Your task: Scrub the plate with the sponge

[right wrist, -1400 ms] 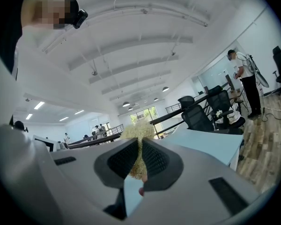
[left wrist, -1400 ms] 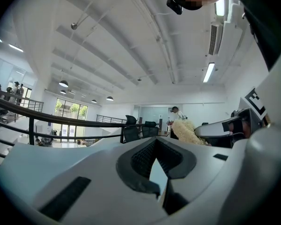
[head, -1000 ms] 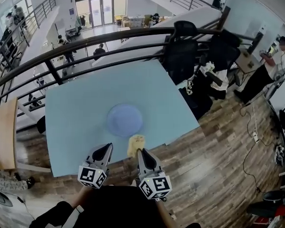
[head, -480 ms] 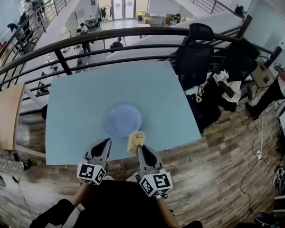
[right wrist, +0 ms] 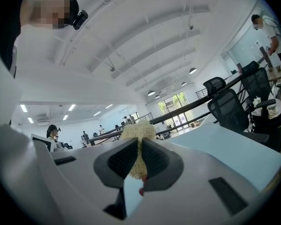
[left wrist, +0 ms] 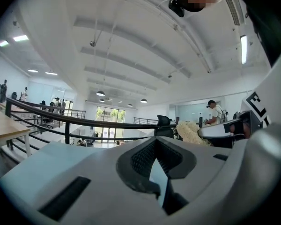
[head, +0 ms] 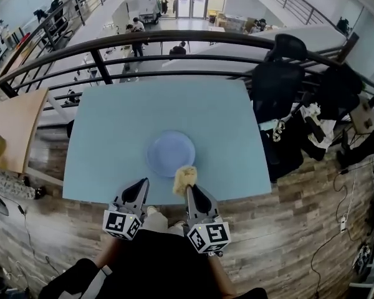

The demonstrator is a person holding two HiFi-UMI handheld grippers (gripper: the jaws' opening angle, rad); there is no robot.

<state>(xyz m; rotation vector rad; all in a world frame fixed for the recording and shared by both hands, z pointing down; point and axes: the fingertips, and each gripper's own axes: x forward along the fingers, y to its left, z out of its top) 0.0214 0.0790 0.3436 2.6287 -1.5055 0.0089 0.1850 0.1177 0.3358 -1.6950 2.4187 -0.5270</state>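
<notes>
Abreast at the table (head: pixel 112 123) edge: right gripper (head: pixel 191 190) jaws tight on sponge (head: pixel 185 178), left gripper (head: pixel 140 186) jaws together.

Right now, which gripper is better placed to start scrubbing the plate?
The right gripper: its jaws are shut on the yellow sponge, right beside the blue plate's near rim. The left gripper has its jaws together with nothing between them.

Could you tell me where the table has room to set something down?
The table is bare left, right and beyond the plate, toward the railing. Only the near edge is crowded: the right gripper holds the sponge by the plate, left gripper alongside.
</notes>
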